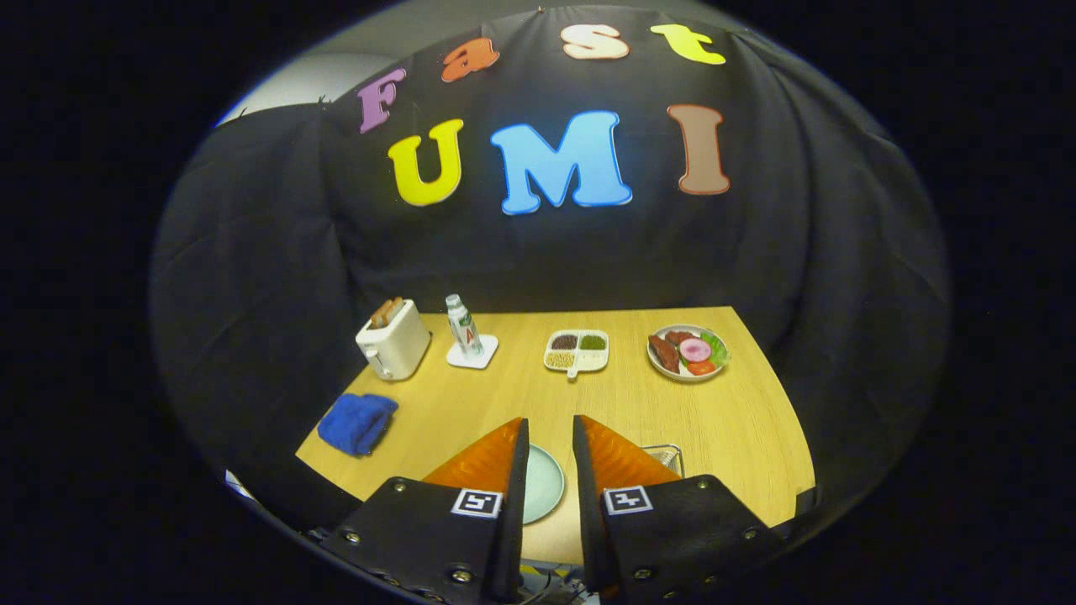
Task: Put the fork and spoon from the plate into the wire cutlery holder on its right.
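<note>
Staged recording booth, black cloth wall (252, 252), wooden table (740, 420)

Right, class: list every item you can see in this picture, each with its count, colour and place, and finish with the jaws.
Table: one, light wood, under everything.
Toaster: one, cream, with toast in it, far left.
Bottle: one, clear, on a white coaster, right of the toaster.
Divided tray: one, white, holding grains, far middle.
Food plate: one, white, with meat and vegetables, far right.
Cloth: one, blue, near left.
Plate: one, pale green, between the fingers.
Wire cutlery holder: one, metal, right of the green plate.
Gripper: one, jaws open, above the green plate.
</note>
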`<state>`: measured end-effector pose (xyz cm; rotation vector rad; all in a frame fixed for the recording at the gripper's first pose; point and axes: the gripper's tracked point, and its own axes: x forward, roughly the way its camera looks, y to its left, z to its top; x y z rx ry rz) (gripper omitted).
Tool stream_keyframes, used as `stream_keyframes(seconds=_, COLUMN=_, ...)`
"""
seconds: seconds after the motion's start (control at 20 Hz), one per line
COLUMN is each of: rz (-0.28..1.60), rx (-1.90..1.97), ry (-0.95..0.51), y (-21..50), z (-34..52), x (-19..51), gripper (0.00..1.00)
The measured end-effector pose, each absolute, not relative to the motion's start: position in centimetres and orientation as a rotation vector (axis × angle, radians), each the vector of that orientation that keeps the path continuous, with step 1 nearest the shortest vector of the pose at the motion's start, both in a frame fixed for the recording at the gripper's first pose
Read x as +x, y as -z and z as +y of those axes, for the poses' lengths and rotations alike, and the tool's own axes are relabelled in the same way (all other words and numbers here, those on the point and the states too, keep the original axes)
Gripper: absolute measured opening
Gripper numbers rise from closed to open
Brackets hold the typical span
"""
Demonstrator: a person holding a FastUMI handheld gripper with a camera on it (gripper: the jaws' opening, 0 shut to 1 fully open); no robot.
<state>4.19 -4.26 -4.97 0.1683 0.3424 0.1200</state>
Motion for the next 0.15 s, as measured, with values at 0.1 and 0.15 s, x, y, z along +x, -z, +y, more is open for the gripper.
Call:
stream_keyframes(seconds=0.1, rz=0.302, rx=0.182, ry=-0.096, y=4.14, z=-3.95, x=3.73, gripper=0.30)
stream_keyframes(seconds=0.15, rz=0.278, rx=0.192, ry=-0.093, y=3.75, z=-3.69, x=3.65, gripper=0.30)
